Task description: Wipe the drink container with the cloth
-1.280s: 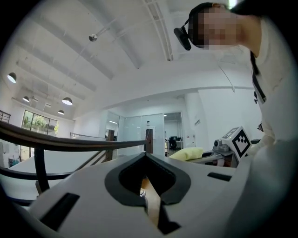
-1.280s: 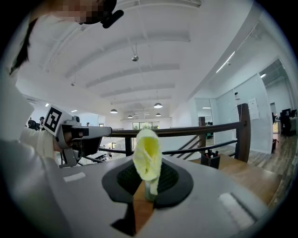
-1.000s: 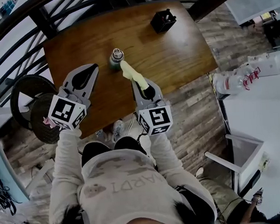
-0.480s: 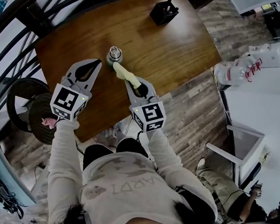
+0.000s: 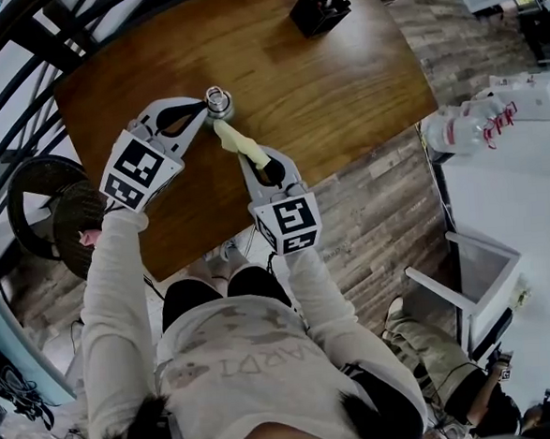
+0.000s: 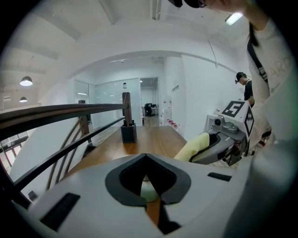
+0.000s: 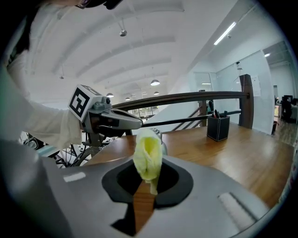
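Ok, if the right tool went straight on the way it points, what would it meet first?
The drink container. The cloth clamped in the right tool leads, and its tip is just short of the container's side, or perhaps touching it; depth is unclear. The left tool sits close beside the container.

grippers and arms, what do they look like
The left gripper and right gripper are matching grey shells, each with broad tapering jaws lined in black and a white cube printed with black square markers at the back. The person wears pale long sleeves.
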